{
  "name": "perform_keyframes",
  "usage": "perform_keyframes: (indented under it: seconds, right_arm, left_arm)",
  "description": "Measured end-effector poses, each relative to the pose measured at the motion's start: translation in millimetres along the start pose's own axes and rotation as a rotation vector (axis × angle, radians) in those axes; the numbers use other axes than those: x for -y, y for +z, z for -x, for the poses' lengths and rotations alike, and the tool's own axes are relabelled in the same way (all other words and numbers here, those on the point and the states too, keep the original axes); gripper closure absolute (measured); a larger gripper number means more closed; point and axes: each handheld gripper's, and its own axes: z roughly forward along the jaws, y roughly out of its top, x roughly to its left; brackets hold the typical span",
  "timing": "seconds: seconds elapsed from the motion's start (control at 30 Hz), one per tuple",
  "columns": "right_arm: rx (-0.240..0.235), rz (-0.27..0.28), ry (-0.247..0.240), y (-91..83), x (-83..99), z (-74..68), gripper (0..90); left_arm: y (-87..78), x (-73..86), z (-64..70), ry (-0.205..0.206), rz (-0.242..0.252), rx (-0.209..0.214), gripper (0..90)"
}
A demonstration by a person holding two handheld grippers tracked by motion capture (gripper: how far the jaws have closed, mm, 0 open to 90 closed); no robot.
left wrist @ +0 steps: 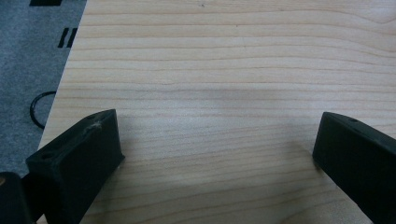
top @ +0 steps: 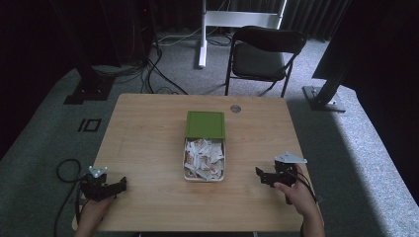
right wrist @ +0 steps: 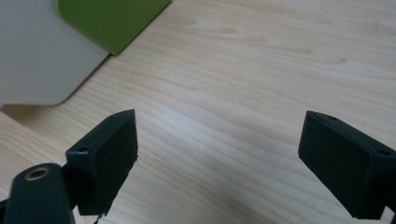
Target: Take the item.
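Box: a shallow white tray [top: 187,174] sits at mid-desk, its green lid [top: 205,124] slid back over the far end.
Contents: small white and orange sachets [top: 203,158] in a loose heap; probably light, soft and crinkly.
Hold: pinch one sachet at an edge, or take the tray by its side wall.
Left tool [top: 120,186]: jaws apart, holding nothing, over bare desk [top: 143,143].
Right tool [top: 260,175]: jaws apart, holding nothing, aimed at the tray.

A recording lab, by the look of it; black curtains [top: 59,29] all round, cables [top: 153,74] strewn over grey carpet [top: 44,128]. Rig stands [top: 89,84] flank a lone wooden bench [top: 148,143]; folding chair [top: 264,54] behind.
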Motion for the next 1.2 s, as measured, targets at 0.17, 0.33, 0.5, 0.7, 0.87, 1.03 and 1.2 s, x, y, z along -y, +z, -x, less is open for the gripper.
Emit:
perform_keyframes:
  seconds: [0.17,0.33,0.5,0.7,0.87,1.03,1.2]
  right_arm:
    - [-0.015,0.013,-0.011,0.1,-7.4,-5.1,12.0]
    - [-0.02,0.028,-0.009,0.4,-15.5,-9.4,12.0]
    - [-0.037,0.043,-0.016,0.6,-23.1,-13.5,12.0]
    - [-0.056,0.053,-0.037,1.2,-31.9,-20.0,12.0]
    - [-0.077,0.071,-0.064,1.9,-41.6,-29.0,13.1]
    - [-0.093,0.089,-0.082,1.3,-49.3,-36.7,13.6]
    - [-0.115,0.1,-0.106,0.4,-54.4,-44.4,13.6]
  left_arm:
    - [0.0,0.0,0.0,0.0,0.0,0.0,1.6]
    - [0.0,0.0,0.0,0.0,0.0,0.0,1.6]
    - [0.0,0.0,0.0,0.0,0.0,0.0,1.6]
    - [0.0,0.0,0.0,0.0,0.0,0.0,1.6]
    - [0.0,0.0,0.0,0.0,0.0,0.0,1.6]
    - [0.0,0.0,0.0,0.0,0.0,0.0,1.6]
    - [0.0,0.0,0.0,0.0,0.0,0.0,1.6]
